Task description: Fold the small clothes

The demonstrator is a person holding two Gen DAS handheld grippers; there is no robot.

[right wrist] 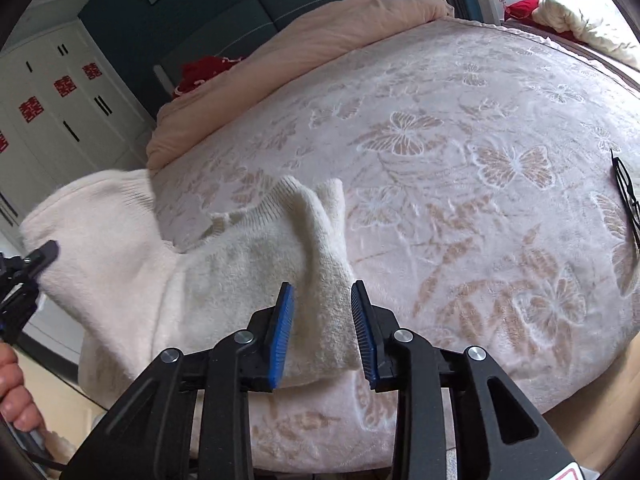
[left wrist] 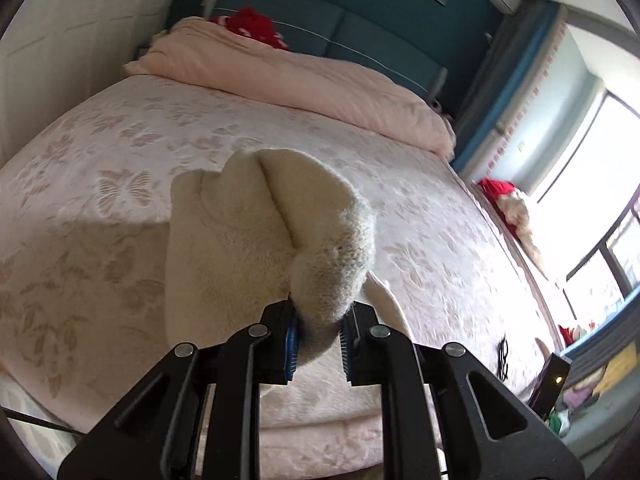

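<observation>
A small cream fleece sweater (left wrist: 224,248) lies on the pink butterfly-patterned bedspread (left wrist: 100,152) near the bed's front edge. My left gripper (left wrist: 318,340) is shut on a bunched part of the sweater and lifts it above the bed. In the right wrist view the sweater (right wrist: 248,264) spreads to the left, with a ribbed cuff folded over the body. My right gripper (right wrist: 322,328) is open, its blue pads either side of the sweater's near edge. The left gripper (right wrist: 24,276) shows at the far left, holding the raised part.
A folded pink duvet (left wrist: 304,80) and a red cloth (left wrist: 252,28) lie at the headboard. Black glasses (right wrist: 626,192) lie on the bedspread (right wrist: 480,140) to the right. White wardrobes (right wrist: 60,112) stand at the left, a window (left wrist: 600,184) at the right.
</observation>
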